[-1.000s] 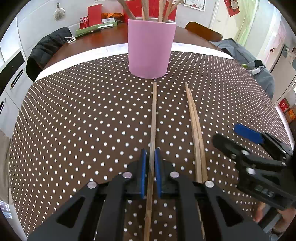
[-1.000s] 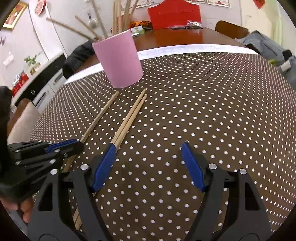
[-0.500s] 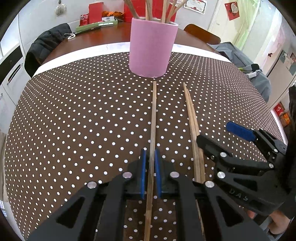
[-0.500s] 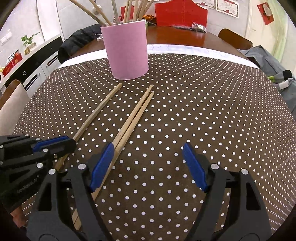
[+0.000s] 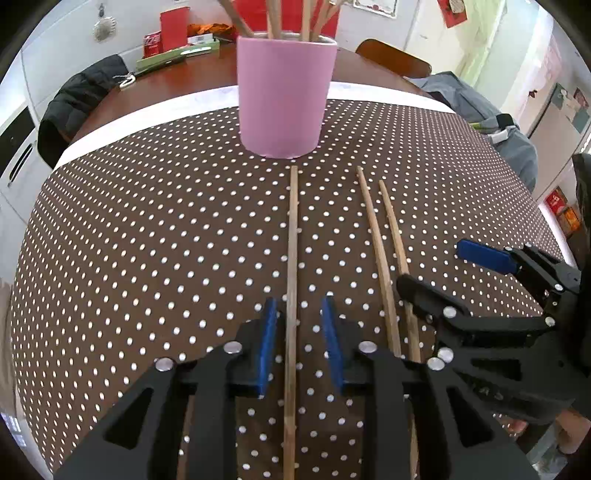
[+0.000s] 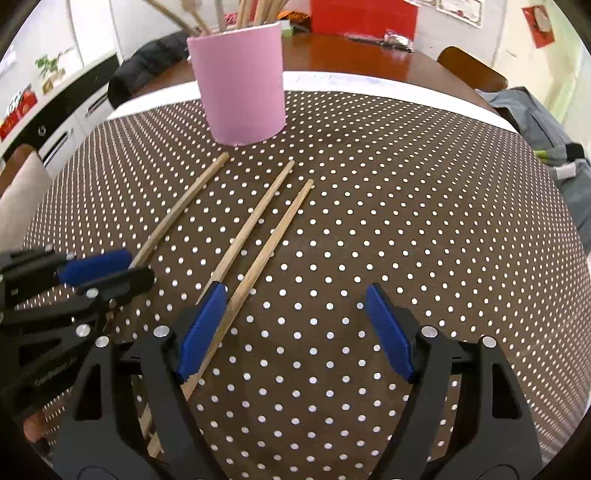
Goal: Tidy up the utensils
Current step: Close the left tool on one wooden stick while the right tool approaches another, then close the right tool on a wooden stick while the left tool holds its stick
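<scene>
A pink cup (image 5: pixel 286 92) holding several wooden sticks stands on the dotted brown tablecloth (image 5: pixel 147 229); it also shows in the right wrist view (image 6: pixel 240 77). Three wooden chopsticks lie flat in front of it. My left gripper (image 5: pixel 297 341) is open, its blue pads either side of one chopstick (image 5: pixel 293 240) without gripping it. My right gripper (image 6: pixel 295 326) is wide open above the cloth, with one chopstick (image 6: pixel 273 236) of the loose pair running past its left pad (image 6: pixel 201 328). The other of the pair (image 6: pixel 251 225) lies just left.
Behind the cloth, the wooden table (image 5: pixel 192 74) carries red boxes (image 6: pixel 364 16) and a green tray (image 5: pixel 173 57). A dark jacket (image 5: pixel 74 107) hangs on a chair at left. Grey clothing (image 5: pixel 491 122) lies at right.
My left gripper has opened, letting go of the single chopstick, which lies on the cloth. The pair of chopsticks has spread apart. My right gripper has shifted closer to them.
</scene>
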The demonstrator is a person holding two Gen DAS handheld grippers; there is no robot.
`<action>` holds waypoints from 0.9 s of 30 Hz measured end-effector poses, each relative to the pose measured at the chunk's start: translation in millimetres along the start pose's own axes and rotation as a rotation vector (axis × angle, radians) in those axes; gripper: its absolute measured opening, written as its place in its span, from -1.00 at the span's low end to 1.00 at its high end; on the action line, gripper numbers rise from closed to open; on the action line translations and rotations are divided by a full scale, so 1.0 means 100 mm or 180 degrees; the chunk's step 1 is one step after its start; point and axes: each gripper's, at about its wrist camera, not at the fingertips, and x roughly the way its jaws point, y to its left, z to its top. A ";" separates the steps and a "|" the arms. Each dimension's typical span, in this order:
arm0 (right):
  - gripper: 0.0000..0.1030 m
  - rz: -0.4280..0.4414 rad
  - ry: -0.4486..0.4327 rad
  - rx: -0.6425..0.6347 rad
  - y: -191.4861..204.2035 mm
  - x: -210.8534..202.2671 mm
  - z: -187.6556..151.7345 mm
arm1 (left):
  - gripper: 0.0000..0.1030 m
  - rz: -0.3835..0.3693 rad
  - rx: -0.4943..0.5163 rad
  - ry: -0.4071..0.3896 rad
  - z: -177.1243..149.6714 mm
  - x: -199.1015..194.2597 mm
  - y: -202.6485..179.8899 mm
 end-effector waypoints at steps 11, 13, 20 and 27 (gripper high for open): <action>-0.19 0.0300 0.0666 -0.0141 -0.27 0.08 0.32 | -0.52 -0.0047 0.0209 0.0307 0.26 0.15 -0.06; -0.40 0.0380 0.0753 -0.0198 -0.25 0.08 0.37 | -0.73 0.0030 0.0245 0.0310 0.27 0.17 -0.09; -0.69 0.0578 0.0829 -0.0084 -0.34 0.13 0.43 | -0.90 -0.0100 0.0142 0.0312 0.31 0.18 0.02; -0.78 0.0686 0.0801 0.0034 -0.54 0.10 0.43 | -0.90 -0.0220 0.0110 0.0113 0.26 0.06 0.05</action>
